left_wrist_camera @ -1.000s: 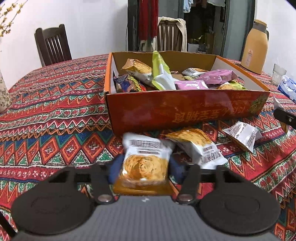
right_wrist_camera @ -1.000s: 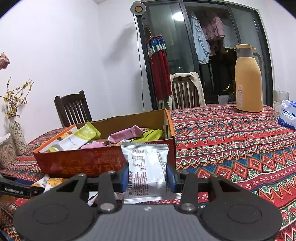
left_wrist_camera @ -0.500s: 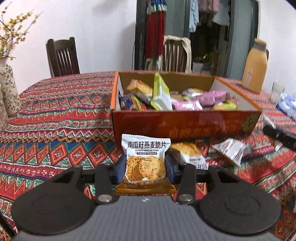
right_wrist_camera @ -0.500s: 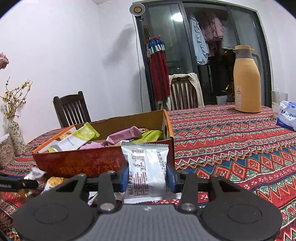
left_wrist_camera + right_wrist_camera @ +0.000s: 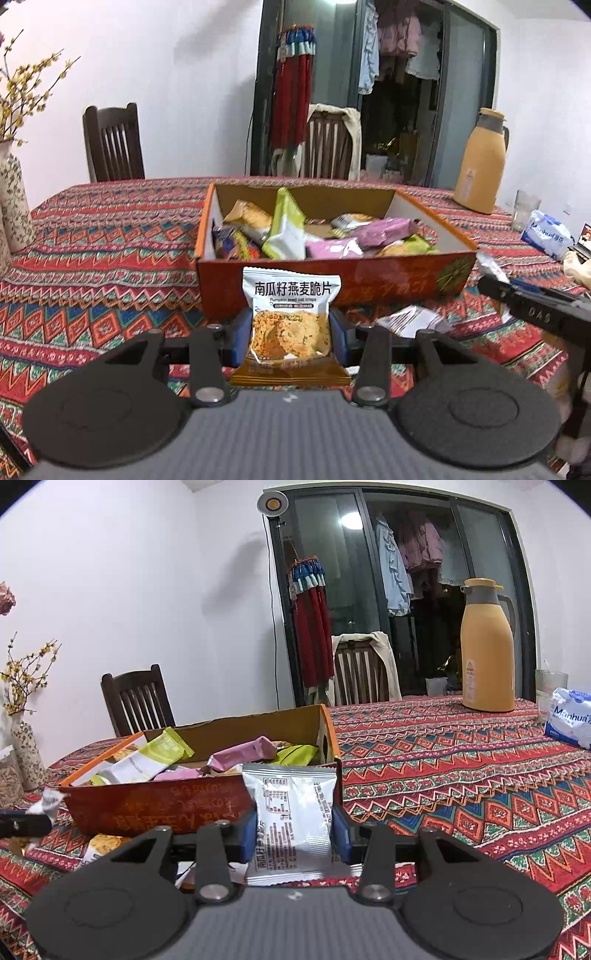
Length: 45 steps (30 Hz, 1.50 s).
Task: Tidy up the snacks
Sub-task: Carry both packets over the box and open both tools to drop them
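Note:
My left gripper is shut on a pumpkin-seed oat crisps packet, held upright above the tablecloth in front of the orange cardboard box. The box holds several snack packets, among them a green one and a pink one. My right gripper is shut on a silver snack packet, its printed back toward me, just before the box's right front corner. One silver packet lies on the cloth right of the left gripper. The right gripper's finger shows in the left wrist view.
A patterned tablecloth covers the table. A tan thermos, a glass and a tissue pack stand at the far right. A flowered vase is at the left edge. Wooden chairs stand behind the table.
My left gripper lifted the oat crisps packet off the cloth and rose, so the box now sits lower and farther in its view. The right gripper kept still with its silver packet.

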Motion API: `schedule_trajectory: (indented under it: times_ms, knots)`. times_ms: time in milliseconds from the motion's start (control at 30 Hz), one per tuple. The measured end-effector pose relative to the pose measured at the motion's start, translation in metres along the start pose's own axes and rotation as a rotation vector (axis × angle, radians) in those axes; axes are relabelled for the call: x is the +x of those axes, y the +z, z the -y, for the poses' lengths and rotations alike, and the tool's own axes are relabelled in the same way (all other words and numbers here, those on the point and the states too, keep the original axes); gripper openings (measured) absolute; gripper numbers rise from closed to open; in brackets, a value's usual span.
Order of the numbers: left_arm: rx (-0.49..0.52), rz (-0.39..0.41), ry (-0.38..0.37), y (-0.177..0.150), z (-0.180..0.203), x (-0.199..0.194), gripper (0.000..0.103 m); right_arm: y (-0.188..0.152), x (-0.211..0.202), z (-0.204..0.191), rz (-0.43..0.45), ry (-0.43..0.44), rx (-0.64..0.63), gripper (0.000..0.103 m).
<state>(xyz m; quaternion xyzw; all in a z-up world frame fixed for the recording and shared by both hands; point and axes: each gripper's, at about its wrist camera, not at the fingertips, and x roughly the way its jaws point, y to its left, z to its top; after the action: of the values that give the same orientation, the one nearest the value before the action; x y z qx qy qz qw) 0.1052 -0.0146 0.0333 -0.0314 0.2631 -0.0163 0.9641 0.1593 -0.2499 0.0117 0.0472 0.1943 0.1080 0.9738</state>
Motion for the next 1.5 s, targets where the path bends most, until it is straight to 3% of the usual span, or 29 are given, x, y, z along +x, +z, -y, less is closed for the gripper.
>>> schedule_trajectory:
  times_ms: [400, 700, 967, 1133, 1167, 1233, 1300, 1500]
  knots:
    - [0.033, 0.104, -0.042, 0.056, 0.034, 0.007, 0.044, 0.05, -0.006, -0.022, 0.079, 0.064, -0.055, 0.041]
    - [0.04, 0.132, 0.041, 0.099, 0.035, 0.049, 0.044, 0.097, 0.047, -0.049, 0.088, 0.078, -0.116, 0.041]
    - [-0.024, 0.071, 0.099, 0.086, 0.012, 0.112, 0.044, 0.085, 0.103, -0.04, 0.039, 0.031, -0.08, 0.041]
    - [-0.05, 0.063, 0.1, 0.083, 0.001, 0.116, 0.046, 0.083, 0.107, -0.039, 0.014, 0.043, -0.077, 0.043]
    - [-0.063, 0.069, 0.107, 0.082, 0.0, 0.113, 0.051, 0.082, 0.108, -0.04, 0.003, 0.041, -0.073, 0.046]
    - [-0.088, 0.09, 0.109, 0.082, -0.003, 0.108, 0.074, 0.081, 0.108, -0.038, -0.001, 0.041, -0.061, 0.082]
    - [-0.107, 0.132, 0.138, 0.083, -0.006, 0.101, 0.103, 0.08, 0.103, -0.039, 0.019, 0.033, -0.062, 0.099]
    - [-0.145, 0.156, 0.154, 0.084, -0.01, 0.092, 0.103, 0.078, 0.092, -0.036, 0.043, 0.05, -0.042, 0.103]
